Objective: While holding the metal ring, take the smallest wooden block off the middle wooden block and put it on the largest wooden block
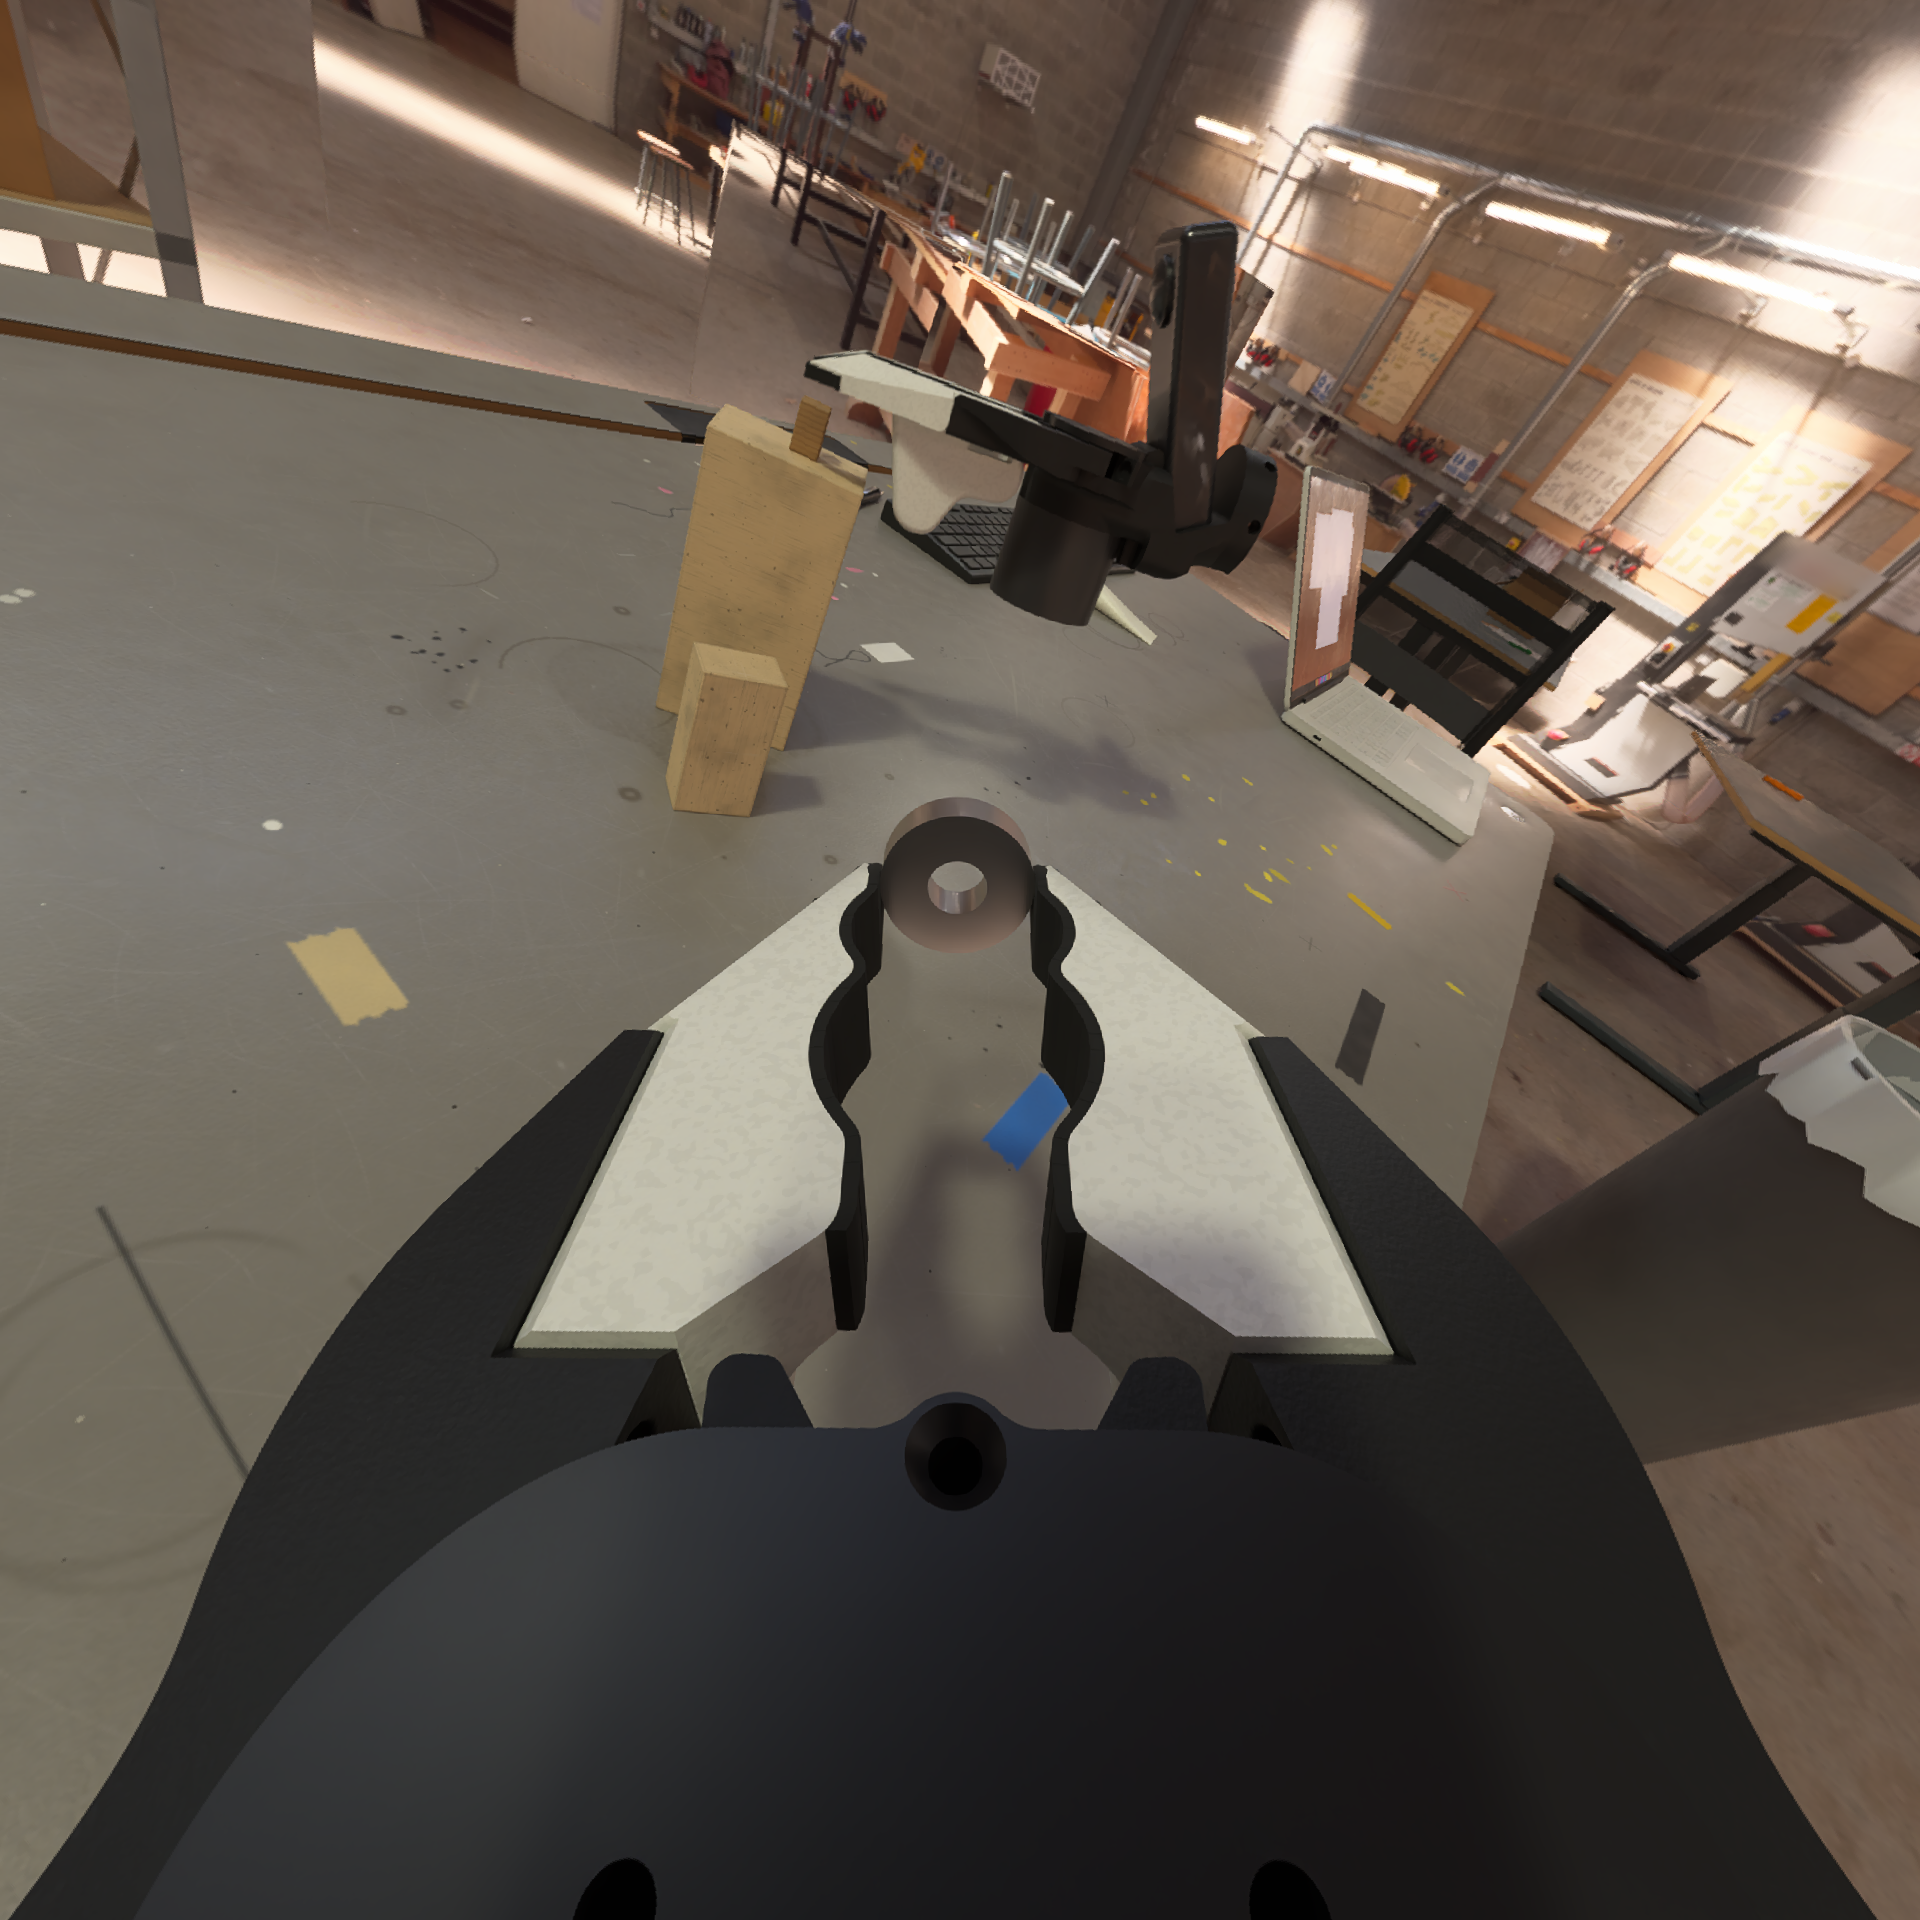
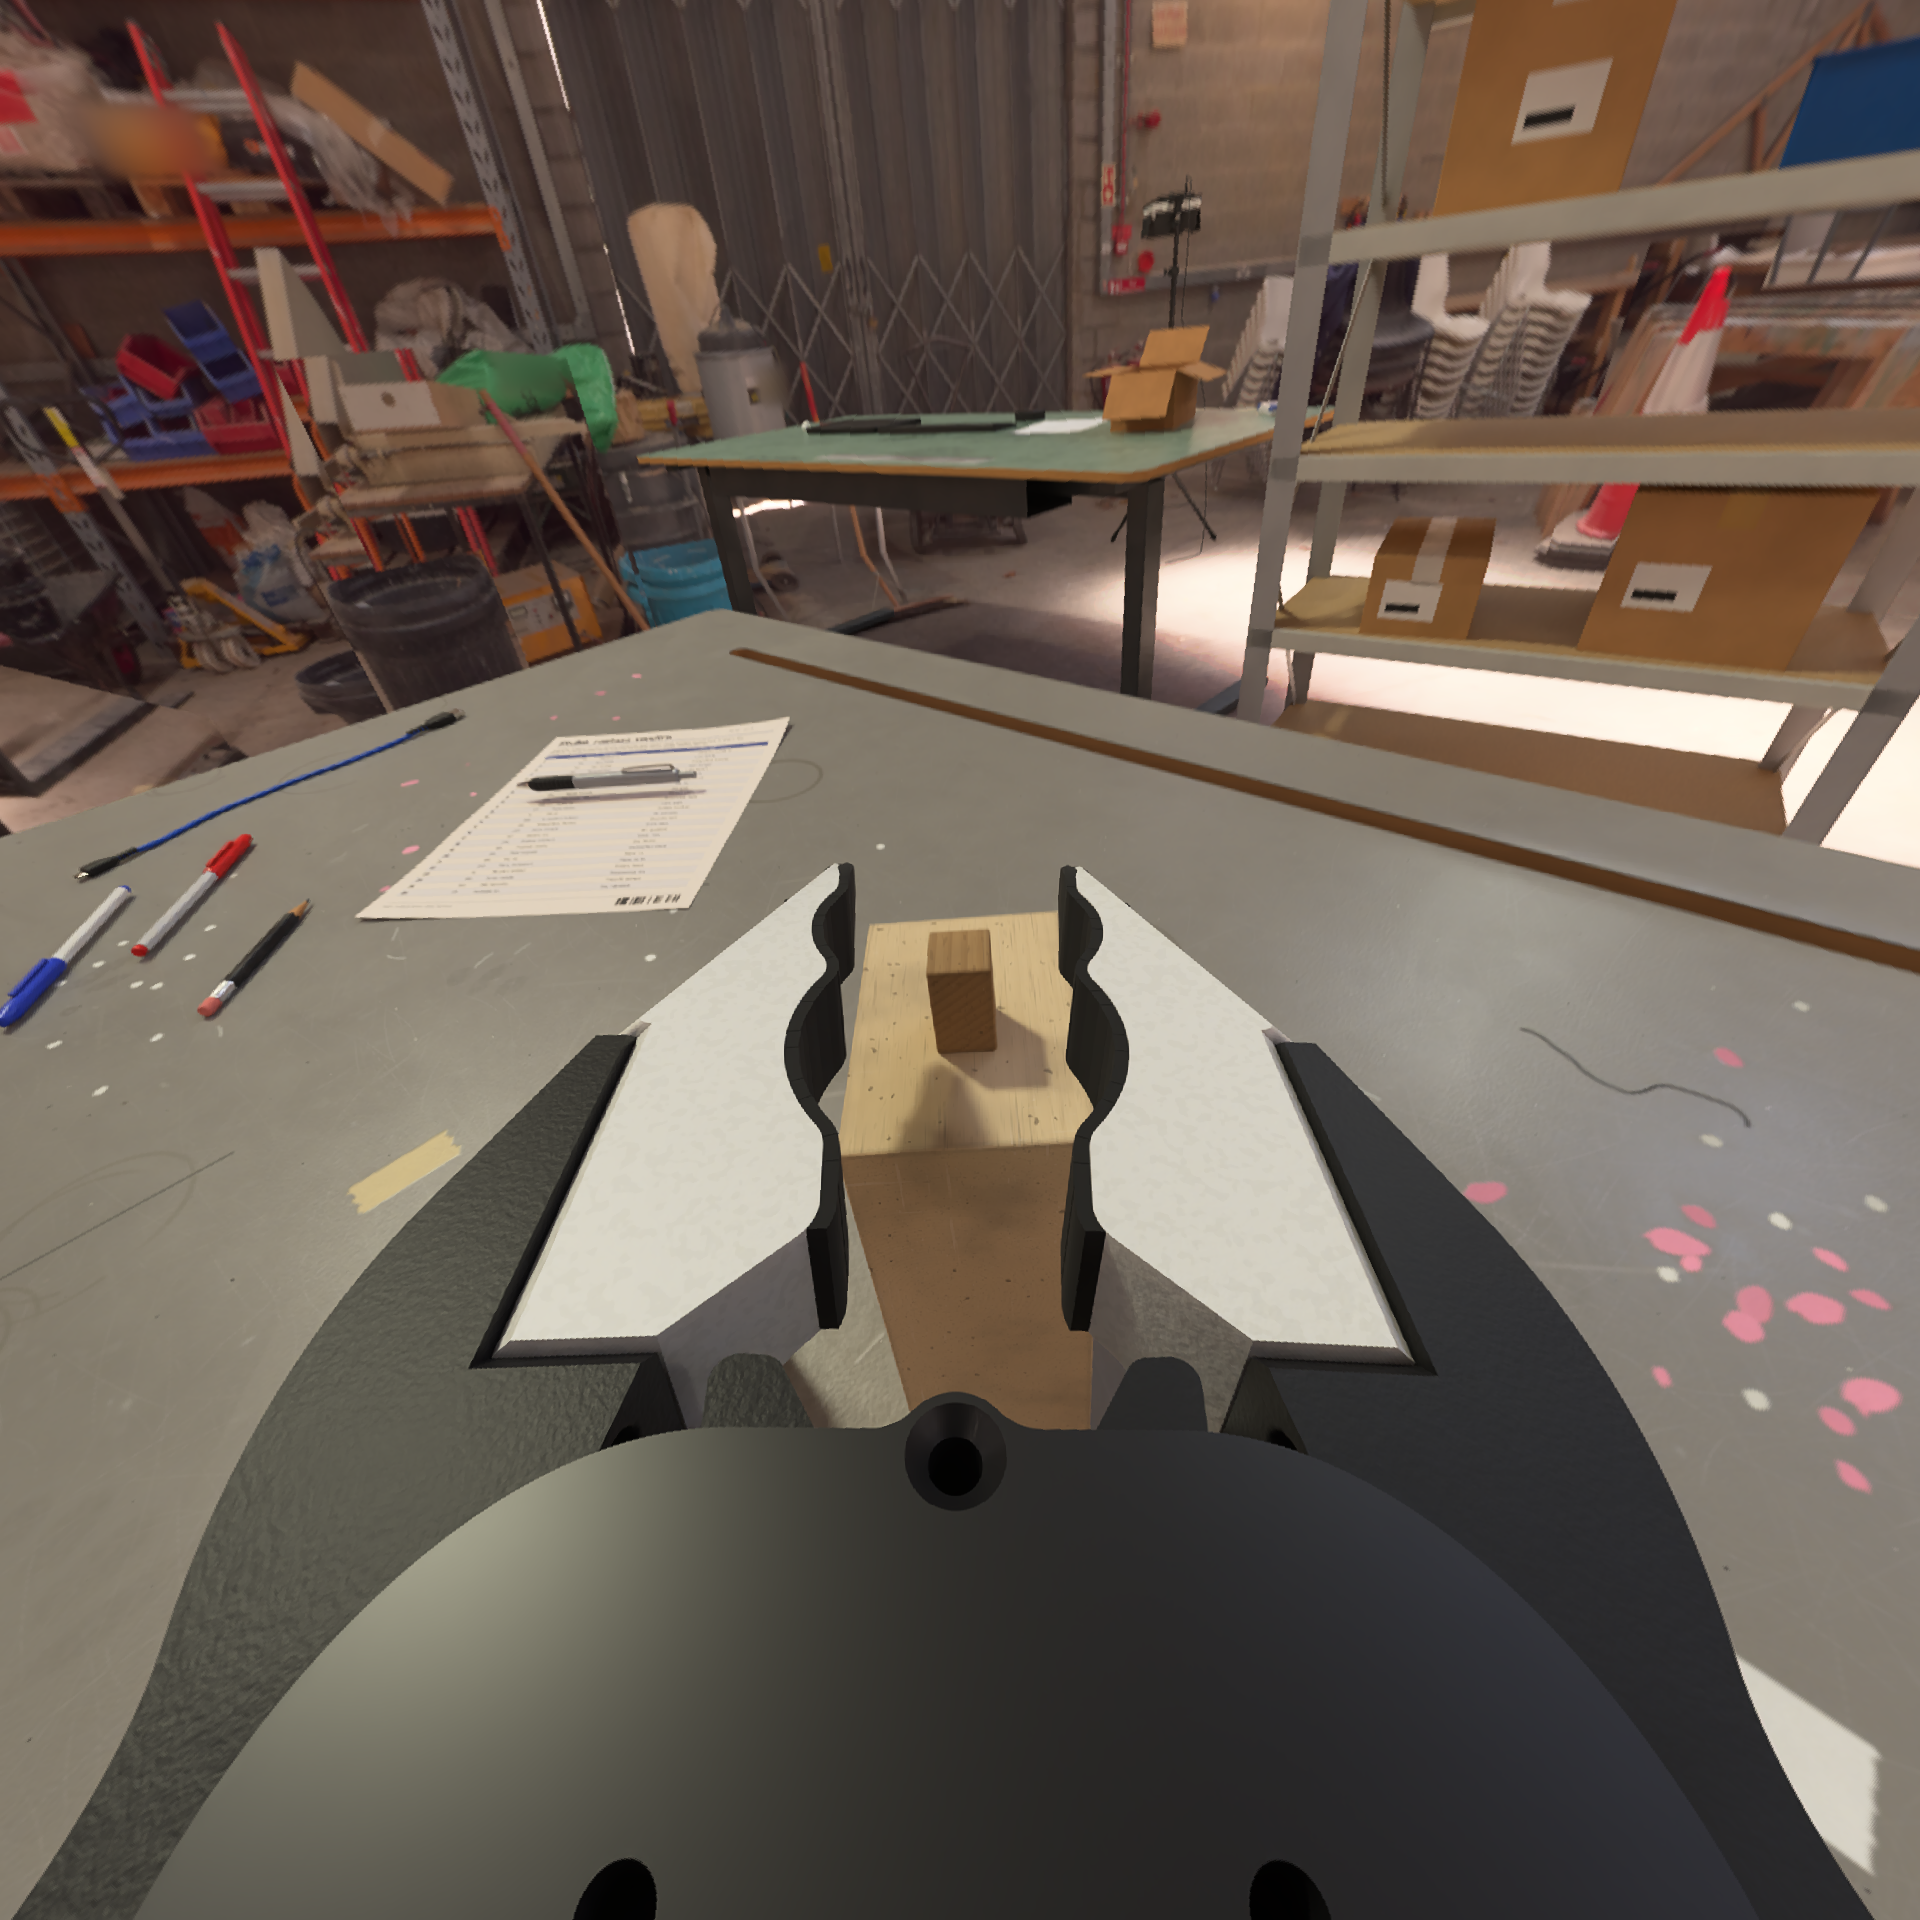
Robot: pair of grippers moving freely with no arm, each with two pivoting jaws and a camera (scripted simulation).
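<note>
I see the left gripper (image 1: 956, 883) clamped on the metal ring (image 1: 956, 886); right gripper (image 2: 956, 914) jaws apart over smallest block (image 2: 961, 990) on largest block (image 2: 961, 1049) — its base hidden.

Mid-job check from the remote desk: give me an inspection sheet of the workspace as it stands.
Surface: grey table, paint-speckled, tape scraps.
Job's things: smallest wooden block stands upright on the largest wooden block; middle wooden block beside it, top bare; metal ring gripped.
Clutter: printed sheet with a pen on it, markers, pencil, open laptop, keyboard.
Grippers: left gripper shut on the ring; right gripper open, fingers apart around the smallest block.
Cables: blue cable at the far left edge.
Surroundings: workshop shelving, benches, boxes.
</note>
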